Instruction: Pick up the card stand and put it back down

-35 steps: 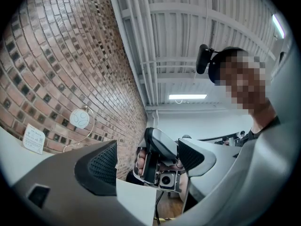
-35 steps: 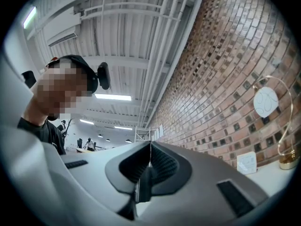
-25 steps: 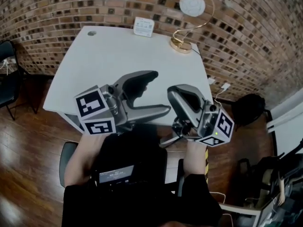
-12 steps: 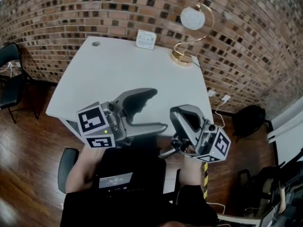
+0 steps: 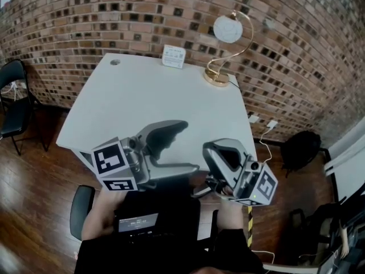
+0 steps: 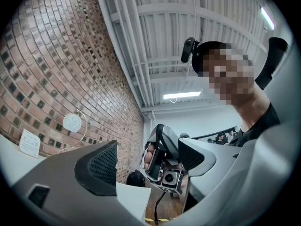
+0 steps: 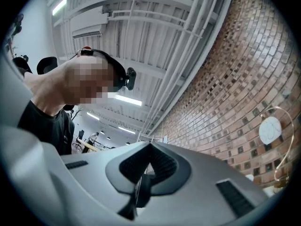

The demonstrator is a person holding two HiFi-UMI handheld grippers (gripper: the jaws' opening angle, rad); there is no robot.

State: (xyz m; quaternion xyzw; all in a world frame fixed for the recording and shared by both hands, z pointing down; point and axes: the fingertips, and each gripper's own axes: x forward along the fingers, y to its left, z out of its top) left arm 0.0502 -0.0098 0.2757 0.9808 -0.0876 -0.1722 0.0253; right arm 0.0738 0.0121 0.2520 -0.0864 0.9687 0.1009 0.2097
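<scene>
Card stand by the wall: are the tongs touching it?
Apart. Head view: the card stand sits at the table far edge, left tongs and right tongs at the near edge.

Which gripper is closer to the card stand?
Left, by a little. The left gripper is open above the table's near edge, roughly in line with the card stand at the far edge; the right gripper, shut, is beside it, further right.

A white bench [image 5: 148,101] fills the centre. A gold lamp [image 5: 227,29] with a round white shade stands at its upper right corner, near the brick wall [image 5: 85,16]. A black chair [image 5: 14,104] is at the left edge, and a dark bag [image 5: 300,144] lies on the wooden floor [image 5: 34,210] at right.
</scene>
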